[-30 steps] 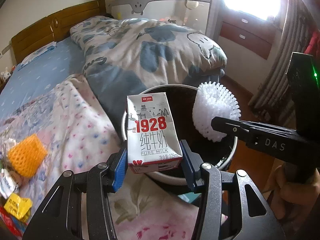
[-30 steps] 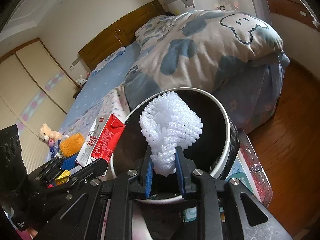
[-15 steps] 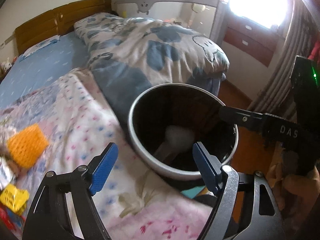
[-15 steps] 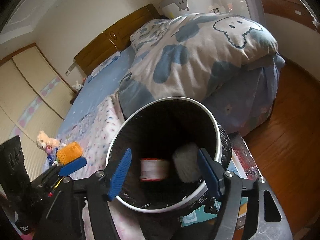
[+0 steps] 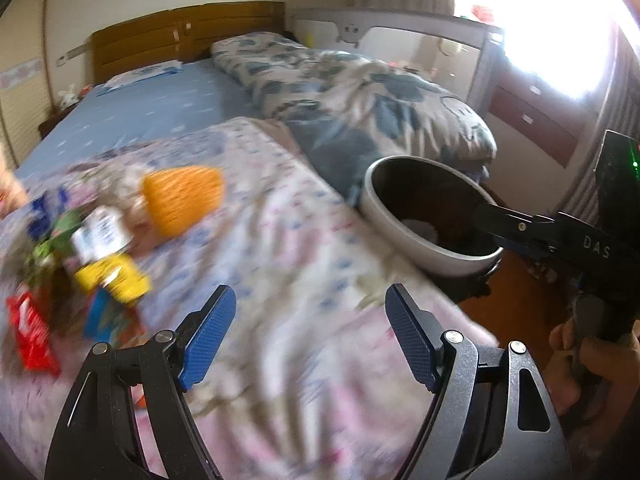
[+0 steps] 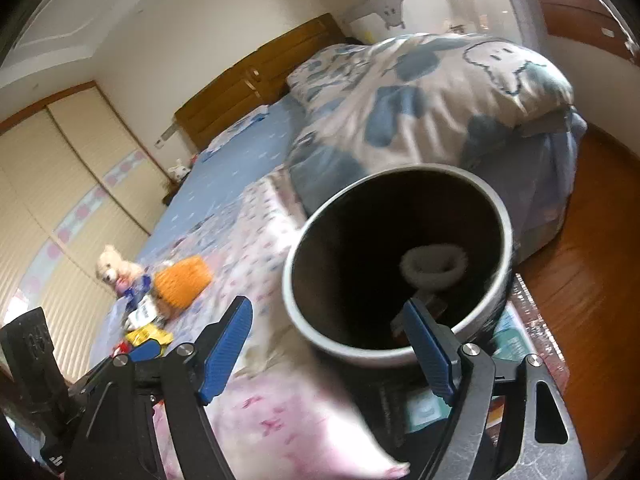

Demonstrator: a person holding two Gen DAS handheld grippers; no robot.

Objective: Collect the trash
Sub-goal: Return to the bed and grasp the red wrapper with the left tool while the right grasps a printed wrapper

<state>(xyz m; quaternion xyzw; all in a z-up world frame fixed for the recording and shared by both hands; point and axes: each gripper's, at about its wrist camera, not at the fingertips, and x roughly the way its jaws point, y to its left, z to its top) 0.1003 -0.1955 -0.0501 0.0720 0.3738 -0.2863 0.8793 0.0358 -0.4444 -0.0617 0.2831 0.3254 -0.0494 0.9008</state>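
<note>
Held the left tool (image 5: 309,292) wide over the bed (image 5: 280,248), with nothing between its blue pads. Had just been opening it. Held the right tool (image 6: 325,305) wide too, close by the near rim of the bin (image 6: 320,336), with nothing in it. Had just been opening that one as well. Saw a white net (image 6: 434,266) lying deep in the bin, right beside the bed. Saw more trash on the bed, well apart from the bin: an orange net (image 5: 184,200), a yellow pack (image 5: 112,278) and a red pack (image 5: 32,332), all blurred.
</note>
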